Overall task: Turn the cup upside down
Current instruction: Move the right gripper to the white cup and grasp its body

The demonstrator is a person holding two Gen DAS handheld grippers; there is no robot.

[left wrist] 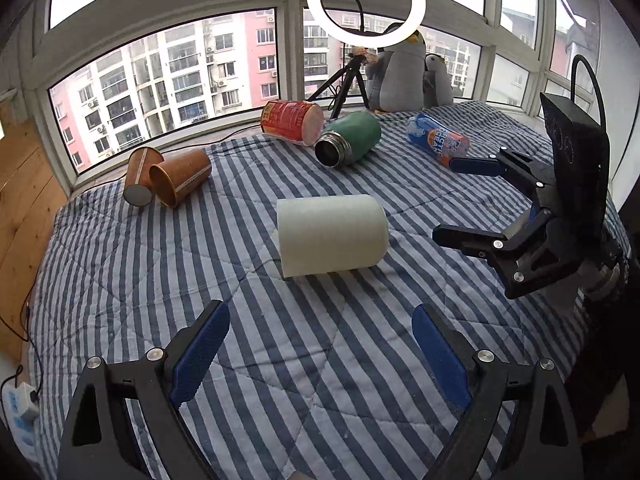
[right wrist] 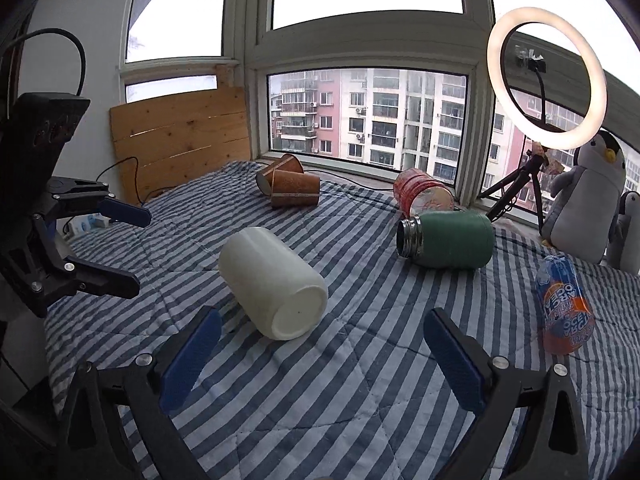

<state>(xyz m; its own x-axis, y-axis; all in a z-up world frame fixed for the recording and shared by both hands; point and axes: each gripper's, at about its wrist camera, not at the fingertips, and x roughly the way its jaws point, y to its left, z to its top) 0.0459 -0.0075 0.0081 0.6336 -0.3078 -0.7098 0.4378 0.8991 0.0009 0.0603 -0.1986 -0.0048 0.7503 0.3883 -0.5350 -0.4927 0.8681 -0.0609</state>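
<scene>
A white cup (left wrist: 332,235) lies on its side in the middle of the striped blanket (left wrist: 280,360). In the right wrist view the white cup (right wrist: 272,282) shows its closed base toward me. My left gripper (left wrist: 320,344) is open and empty, just short of the cup; it also shows in the right wrist view (right wrist: 138,248) at the left of the cup. My right gripper (right wrist: 322,354) is open and empty, close in front of the cup's base. It shows in the left wrist view (left wrist: 448,200) at the right of the cup.
Two brown paper cups (left wrist: 168,178), a red can (left wrist: 292,122), a green flask (left wrist: 348,140) and a blue-orange bottle (left wrist: 436,140) lie on the blanket's far side. A ring light on a tripod (left wrist: 366,4) and plush penguins (left wrist: 400,72) stand by the window. A wooden board (right wrist: 180,136) leans at the left.
</scene>
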